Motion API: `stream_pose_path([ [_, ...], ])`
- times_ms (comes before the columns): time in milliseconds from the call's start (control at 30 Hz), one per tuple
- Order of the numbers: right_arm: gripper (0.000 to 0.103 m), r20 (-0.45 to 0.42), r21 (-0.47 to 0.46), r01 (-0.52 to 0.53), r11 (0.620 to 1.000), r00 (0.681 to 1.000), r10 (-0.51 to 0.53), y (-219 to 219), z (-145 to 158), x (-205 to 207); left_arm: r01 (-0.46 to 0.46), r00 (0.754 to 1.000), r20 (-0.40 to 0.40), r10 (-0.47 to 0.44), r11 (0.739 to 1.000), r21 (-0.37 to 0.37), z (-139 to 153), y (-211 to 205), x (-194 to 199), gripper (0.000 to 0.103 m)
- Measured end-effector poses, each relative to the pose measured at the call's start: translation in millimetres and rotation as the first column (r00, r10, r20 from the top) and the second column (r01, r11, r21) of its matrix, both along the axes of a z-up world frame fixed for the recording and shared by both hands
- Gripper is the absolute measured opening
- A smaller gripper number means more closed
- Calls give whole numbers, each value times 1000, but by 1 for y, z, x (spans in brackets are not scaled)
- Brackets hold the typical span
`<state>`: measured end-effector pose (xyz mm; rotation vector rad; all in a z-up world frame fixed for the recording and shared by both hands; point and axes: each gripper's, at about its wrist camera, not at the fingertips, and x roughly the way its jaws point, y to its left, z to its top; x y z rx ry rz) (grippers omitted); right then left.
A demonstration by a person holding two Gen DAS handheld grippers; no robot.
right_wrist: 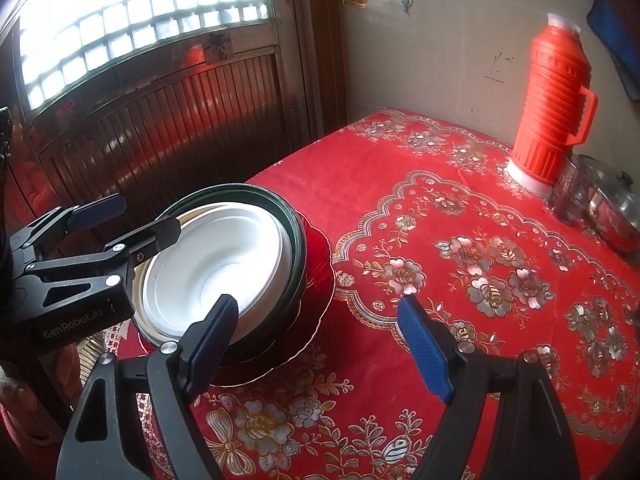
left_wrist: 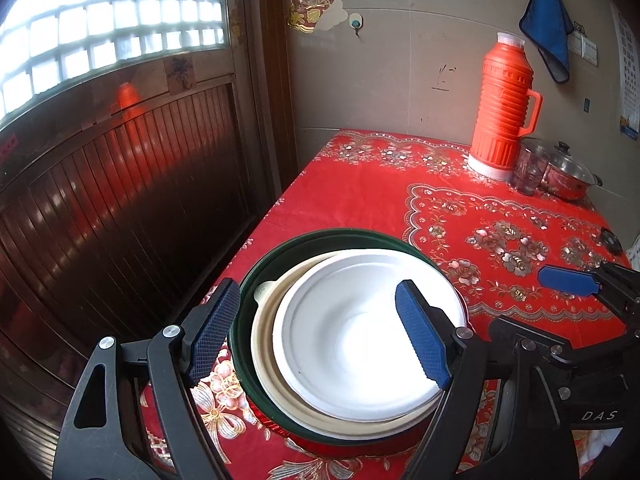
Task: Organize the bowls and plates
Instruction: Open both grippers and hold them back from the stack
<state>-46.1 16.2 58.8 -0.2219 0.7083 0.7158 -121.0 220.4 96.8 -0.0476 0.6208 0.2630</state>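
A stack stands at the near left of the red tablecloth [left_wrist: 360, 200]: a red scalloped plate [right_wrist: 320, 280] at the bottom, then a dark green bowl [left_wrist: 280, 256] [right_wrist: 296, 240], a cream dish [left_wrist: 264, 320] and a white plate [left_wrist: 352, 340] [right_wrist: 208, 256] on top. My left gripper [left_wrist: 320, 336] [right_wrist: 132, 220] hangs open over the stack. Its left finger is outside the green rim, its right finger above the white plate, and neither presses on anything. My right gripper [right_wrist: 320, 348] is open over bare cloth just right of the stack, holding nothing.
An orange thermos [left_wrist: 504, 108] [right_wrist: 552, 108], a glass [left_wrist: 530, 172] and a lidded steel pot [left_wrist: 568, 176] stand at the far right by the wall. A blue cloth [left_wrist: 548, 20] hangs above. A dark wooden door [left_wrist: 120, 180] runs along the table's left edge.
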Motion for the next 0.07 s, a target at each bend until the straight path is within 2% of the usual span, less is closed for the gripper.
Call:
stream_pose_path([
  [67, 82, 1, 1, 0, 1000, 1000, 0, 0, 1, -1, -3, 1000, -2, 3, 1000, 3, 0, 0, 0, 81],
])
